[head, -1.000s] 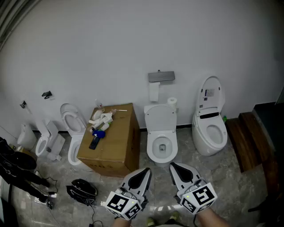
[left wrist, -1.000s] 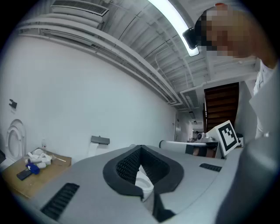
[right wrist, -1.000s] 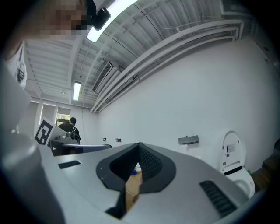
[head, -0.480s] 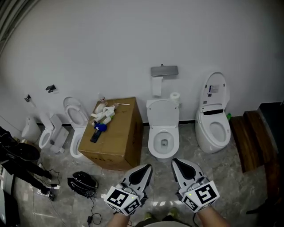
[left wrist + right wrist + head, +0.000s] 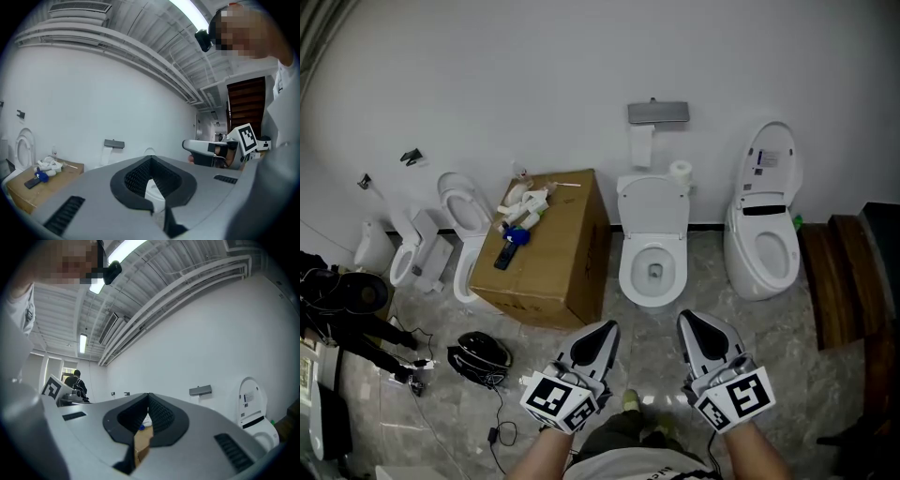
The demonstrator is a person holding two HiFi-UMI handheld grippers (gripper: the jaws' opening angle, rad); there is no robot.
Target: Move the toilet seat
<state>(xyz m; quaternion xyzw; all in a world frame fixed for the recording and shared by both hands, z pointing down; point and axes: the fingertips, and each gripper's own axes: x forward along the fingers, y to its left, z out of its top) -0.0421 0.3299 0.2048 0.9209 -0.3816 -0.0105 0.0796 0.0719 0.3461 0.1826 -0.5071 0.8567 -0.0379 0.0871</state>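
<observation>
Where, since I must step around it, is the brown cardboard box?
In the head view, the brown cardboard box stands left of centre, between the middle white toilet on its right and a smaller white toilet on its left.

- Middle toilet (image 5: 653, 239): smooth, glossy white, ceramic-looking glaze.
- Cardboard box (image 5: 551, 253): matt brown paperboard.
- Floor (image 5: 712, 300): polished grey stone-look tiles, faintly reflective.
- Left tool (image 5: 602, 330) and right tool (image 5: 689, 321): matt grey plastic shells, black ribbed pads.
- Steps (image 5: 834, 281): dark wood, dull sheen.
- Wall (image 5: 534, 75): matt white.
</observation>
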